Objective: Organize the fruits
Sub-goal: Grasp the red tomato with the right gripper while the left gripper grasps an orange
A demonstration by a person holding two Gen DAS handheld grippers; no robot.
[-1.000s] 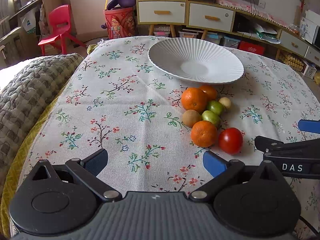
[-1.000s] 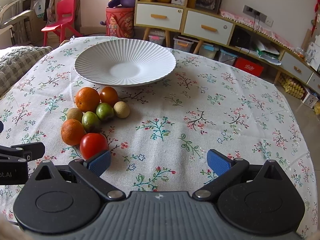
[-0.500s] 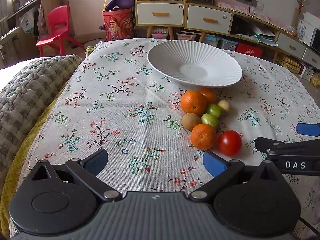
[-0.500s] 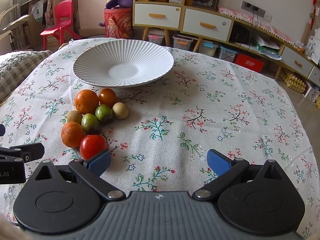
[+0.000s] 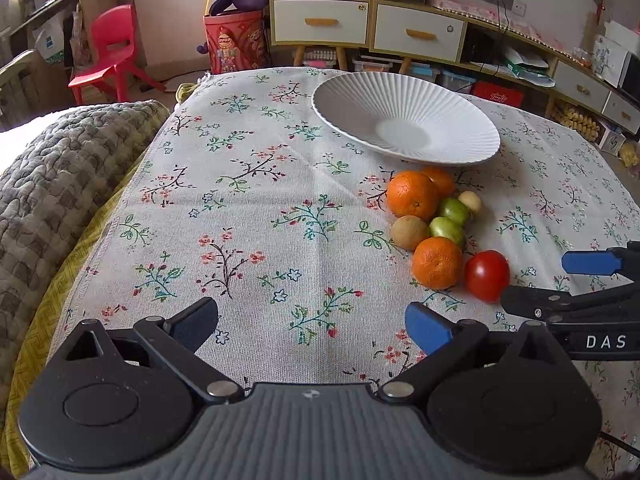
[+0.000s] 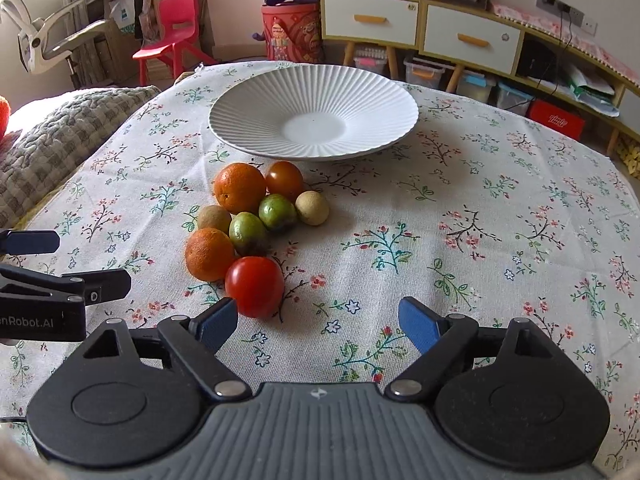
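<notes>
Closing in a little, the right tool (image 6: 318,322) has just narrowed its jaws, though they are still apart with only cloth between them, and it has drawn nearer the fruit than a second ago; the left tool (image 5: 312,322) has hardly shifted and is open, gripping nothing.

A red tomato (image 6: 255,286) sits just ahead of the right tool's left finger (image 6: 216,324), close to its blue pad but not between the jaws; whether pad and tomato touch cannot be told. Seen from the left tool, the same tomato (image 5: 487,275) lies ahead and to the right, beyond its right finger (image 5: 426,328). Touching the tomato on its left is an orange (image 6: 209,254), and past that, farther from the tool, come two green fruits (image 6: 248,233), a brownish round fruit (image 6: 214,218), a pale round fruit (image 6: 312,208), a larger orange (image 6: 239,188) and a small orange-red tomato (image 6: 285,180), all bunched together.

Beyond the cluster, farther ahead of both tools, stands a white ribbed plate (image 6: 240,120) with nothing in it. Everything rests on a counter covered by a floral cloth (image 6: 480,208).

Each tool shows at the edge of the other's view: the left one at the far left of the right camera, the right one at the far right of the left camera. A grey quilted blanket (image 5: 60,184) lies off to the left, with a red chair (image 5: 112,52) and drawer cabinets (image 5: 320,20) far behind.
</notes>
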